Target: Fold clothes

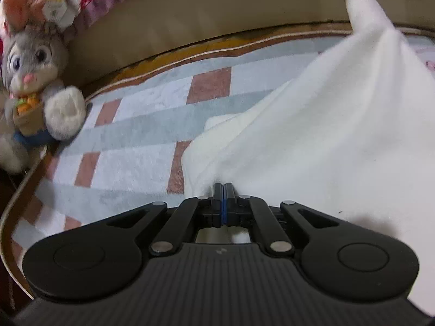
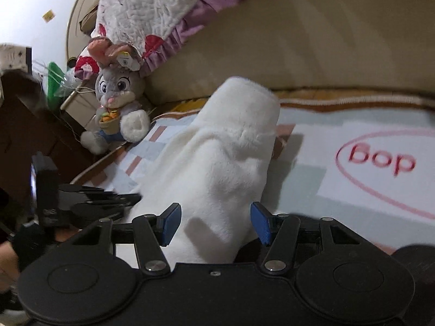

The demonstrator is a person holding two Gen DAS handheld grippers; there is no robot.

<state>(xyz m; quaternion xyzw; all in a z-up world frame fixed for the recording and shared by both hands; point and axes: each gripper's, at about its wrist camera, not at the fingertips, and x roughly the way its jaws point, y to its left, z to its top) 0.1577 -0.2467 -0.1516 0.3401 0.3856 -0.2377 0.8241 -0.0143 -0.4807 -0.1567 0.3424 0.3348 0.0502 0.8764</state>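
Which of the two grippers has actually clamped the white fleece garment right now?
The left gripper: its blue pads are pressed together on a pinch of the white fleece garment. The right gripper is open, its pads apart either side of the fabric.

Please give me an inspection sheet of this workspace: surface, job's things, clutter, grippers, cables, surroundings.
Surface: plush checked bed blanket in grey, white and brown, with a pink "Bop" print.
Job's things: white fleecy garment, lifted and draped.
Clutter: grey stuffed rabbit toy at the bed's edge.
Grippers: left gripper shut on the garment; right gripper open, fabric between its blue pads.
Cables: nothing seen.
Surroundings: beige headboard; quilted pillow with purple frill.
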